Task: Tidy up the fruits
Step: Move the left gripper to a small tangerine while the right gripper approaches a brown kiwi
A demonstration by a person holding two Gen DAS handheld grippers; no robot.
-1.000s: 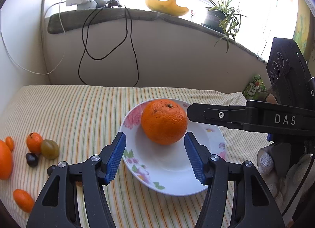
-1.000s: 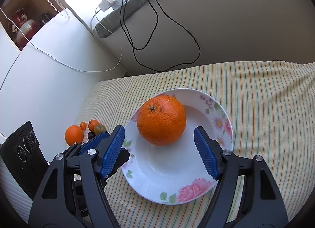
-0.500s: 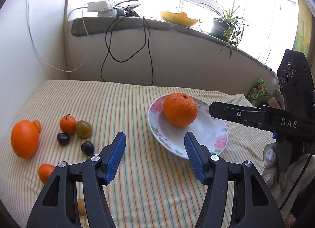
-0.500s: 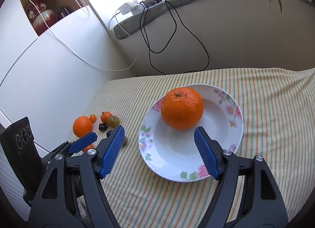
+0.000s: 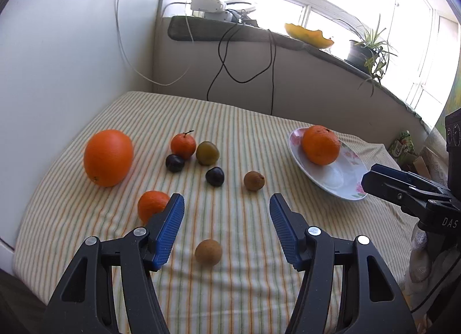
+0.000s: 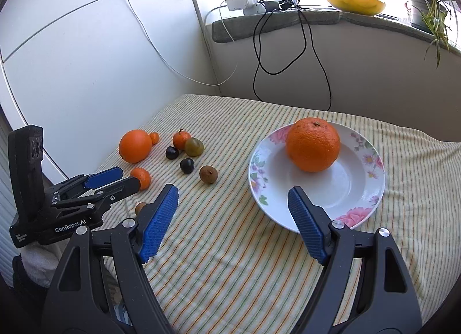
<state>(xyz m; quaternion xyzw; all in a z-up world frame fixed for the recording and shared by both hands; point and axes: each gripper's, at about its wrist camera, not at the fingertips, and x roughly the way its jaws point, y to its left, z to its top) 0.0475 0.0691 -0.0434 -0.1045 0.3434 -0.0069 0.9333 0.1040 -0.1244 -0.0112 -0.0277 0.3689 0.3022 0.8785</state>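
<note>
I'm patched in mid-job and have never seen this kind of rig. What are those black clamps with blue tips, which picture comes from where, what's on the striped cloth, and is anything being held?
The clamps are hand-held two-finger grippers, one in each of a person's hands, each with a fisheye camera looking along its fingers. One picture looks out past the left gripper, the other past the right gripper. Each view also catches the other gripper at its edge. Both are open and hold nothing.

On the striped cloth a flowered plate carries one large orange. Loose to its left lie another large orange, small tangerines such as this one, two dark plums, a greenish fruit and two brown fruits, one just before the left gripper.
</note>
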